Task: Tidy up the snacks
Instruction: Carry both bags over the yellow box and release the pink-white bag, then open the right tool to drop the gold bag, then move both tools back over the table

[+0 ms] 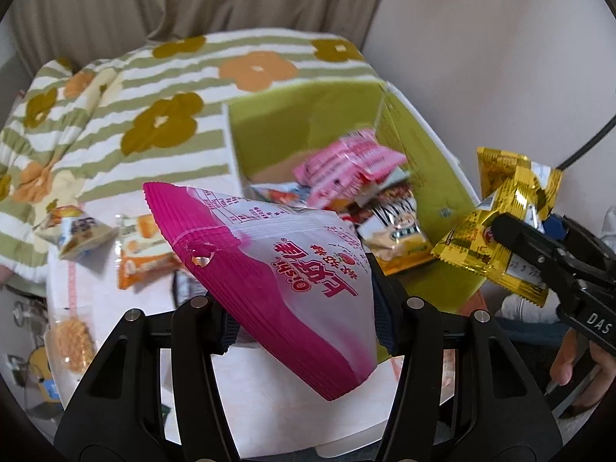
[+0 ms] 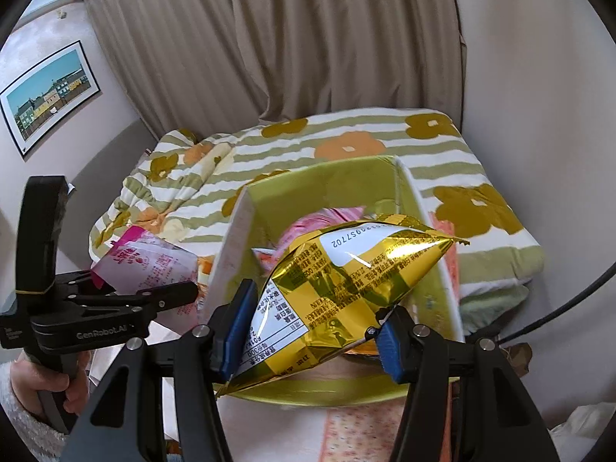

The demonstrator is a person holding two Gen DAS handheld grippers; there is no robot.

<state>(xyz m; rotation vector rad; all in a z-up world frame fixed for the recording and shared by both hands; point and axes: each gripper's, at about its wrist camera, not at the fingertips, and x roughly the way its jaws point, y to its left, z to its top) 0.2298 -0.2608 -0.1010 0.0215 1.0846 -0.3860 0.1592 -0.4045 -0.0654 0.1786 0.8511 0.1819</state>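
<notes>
Above the green box [image 2: 431, 208] rim, gold packet [image 2: 346, 288] in right claw [image 2: 312, 340].

A glossy gold foil packet [image 2: 346, 292] (creased, mirror-bright) is pressed between matt black plastic fingers with blue rubbery pads [image 2: 238, 327]. A smooth pink-and-white plastic film bag [image 1: 285, 281] is seen, its sealed edge ribbed. The green box [image 1: 419, 146] looks like matt card. Soft printed cloth covers the bedding [image 1: 134, 88]; the curtain [image 2: 308, 38] is woven fabric.
</notes>
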